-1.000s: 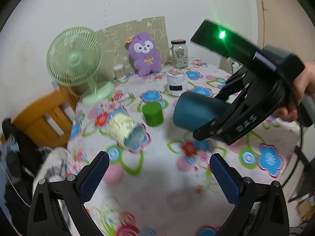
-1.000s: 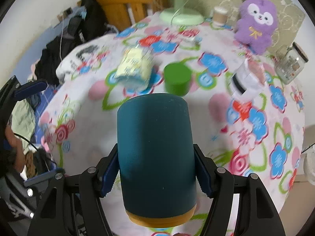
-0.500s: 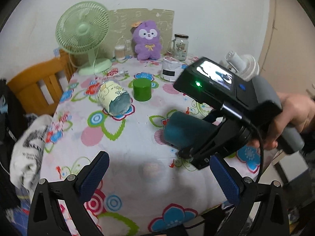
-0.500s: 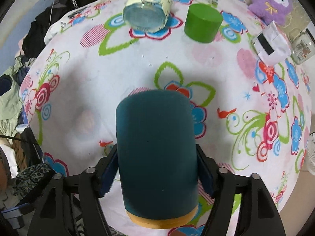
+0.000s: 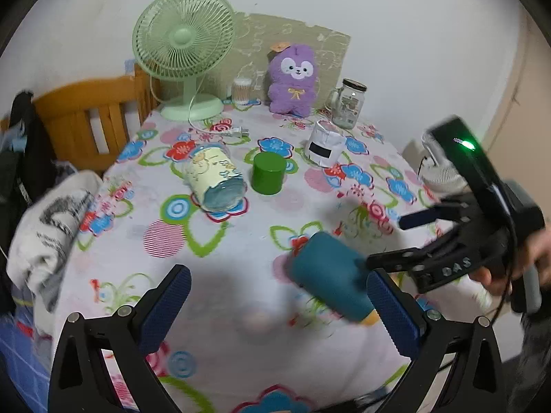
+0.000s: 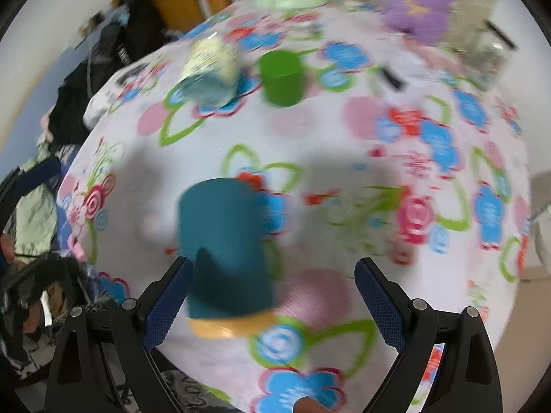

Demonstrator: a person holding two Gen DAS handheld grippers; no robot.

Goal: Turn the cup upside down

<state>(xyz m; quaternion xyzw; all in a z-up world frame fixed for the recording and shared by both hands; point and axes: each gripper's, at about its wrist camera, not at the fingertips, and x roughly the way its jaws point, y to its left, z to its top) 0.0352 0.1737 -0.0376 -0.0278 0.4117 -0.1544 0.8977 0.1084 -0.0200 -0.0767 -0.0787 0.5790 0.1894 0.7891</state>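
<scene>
A teal cup (image 5: 329,284) with an orange rim is tilted near the table's front right; whether it touches the flowered cloth I cannot tell. In the right wrist view the cup (image 6: 225,247) is blurred, rim toward the camera, close to the left finger. My right gripper (image 6: 272,301) is open around it, jaws wide apart; it also shows in the left wrist view (image 5: 406,241). My left gripper (image 5: 275,304) is open and empty above the table's front edge, just left of the cup.
A pale yellow cup (image 5: 215,179) lies on its side, a green cup (image 5: 268,173) stands bottom up, a white cup (image 5: 326,148) behind it. A green fan (image 5: 184,51), purple plush (image 5: 292,79) and glass jar (image 5: 348,108) stand at the back. A wooden chair (image 5: 86,120) stands left.
My right gripper has opened and let go of the teal cup, which now tilts near the table. The right gripper has drawn back to the right.
</scene>
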